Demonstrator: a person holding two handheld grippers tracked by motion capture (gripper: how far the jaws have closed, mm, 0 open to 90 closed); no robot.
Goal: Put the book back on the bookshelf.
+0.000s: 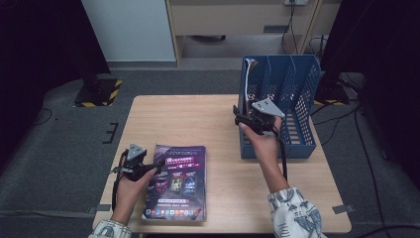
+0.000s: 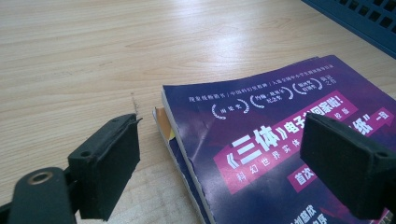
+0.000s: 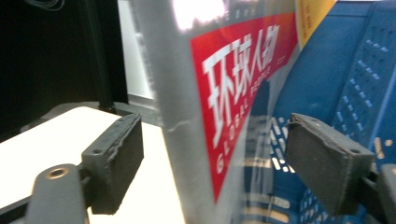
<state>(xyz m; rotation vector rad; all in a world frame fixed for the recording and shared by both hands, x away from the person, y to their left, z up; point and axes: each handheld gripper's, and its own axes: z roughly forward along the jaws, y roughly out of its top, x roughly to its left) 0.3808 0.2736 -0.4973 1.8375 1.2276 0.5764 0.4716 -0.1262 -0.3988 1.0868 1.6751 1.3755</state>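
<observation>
The right gripper [image 1: 243, 118] stood open around the upright magazine [image 3: 224, 93] in the blue rack [image 1: 297, 94] at two o'clock; it should back straight out; the left gripper [image 1: 151, 168] waited open over the purple book [image 1: 178, 183].

Dim room; glare whitens the blurred magazine [image 3: 224, 93].

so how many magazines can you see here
3, maybe more hidden. One purple magazine lies on the table's near left; a second magazine peeks out under it. A red-titled magazine stands in the blue file rack, between the right hand-held gripper's open pads.
</observation>
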